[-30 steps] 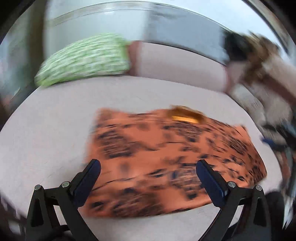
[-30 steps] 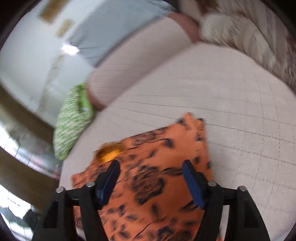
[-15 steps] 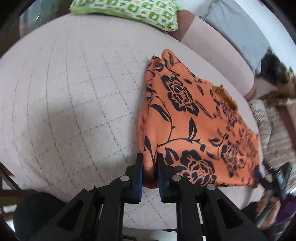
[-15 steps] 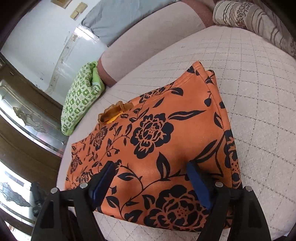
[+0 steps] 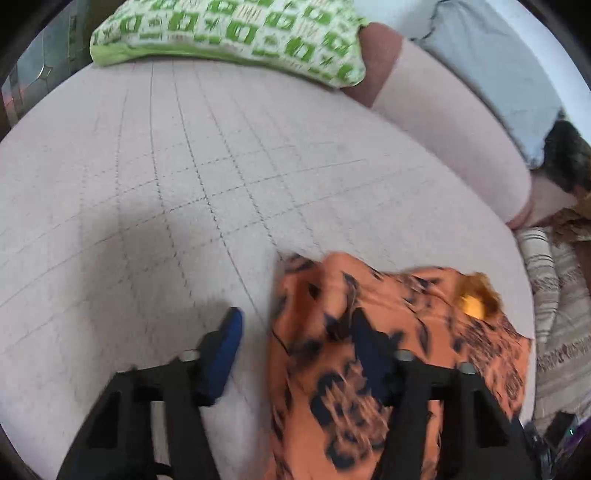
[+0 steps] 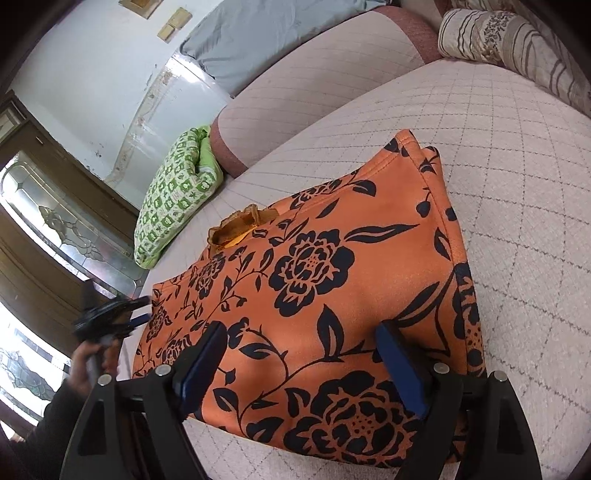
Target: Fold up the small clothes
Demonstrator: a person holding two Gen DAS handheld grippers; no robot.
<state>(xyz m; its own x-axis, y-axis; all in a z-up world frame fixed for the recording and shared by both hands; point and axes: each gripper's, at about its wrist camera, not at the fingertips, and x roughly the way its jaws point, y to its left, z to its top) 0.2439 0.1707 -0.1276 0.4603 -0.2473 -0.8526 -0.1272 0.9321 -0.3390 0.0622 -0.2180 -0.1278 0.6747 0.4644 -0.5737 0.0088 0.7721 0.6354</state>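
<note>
An orange garment with black flowers (image 6: 332, 280) lies folded flat on the quilted sofa seat (image 6: 517, 184); a frilled orange collar (image 6: 240, 225) shows at its far edge. My right gripper (image 6: 303, 365) is open, low over the garment's near edge, empty. In the left wrist view the garment (image 5: 388, 350) is blurred at lower right. My left gripper (image 5: 299, 354) is open, one finger (image 5: 221, 350) over bare seat, the other over the cloth. The left gripper also shows in the right wrist view (image 6: 107, 317), held by a hand.
A green patterned cushion (image 5: 229, 33) lies at the seat's far side. A pink backrest (image 5: 461, 122) with a grey cloth (image 5: 498, 62) runs behind. Striped cushions (image 6: 509, 40) sit at the right end. A dark wooden door (image 6: 44, 229) stands to the left.
My left gripper was shut on the garment's near left corner; it has let go, opened and shifted left. My right gripper has barely moved and stays open.
</note>
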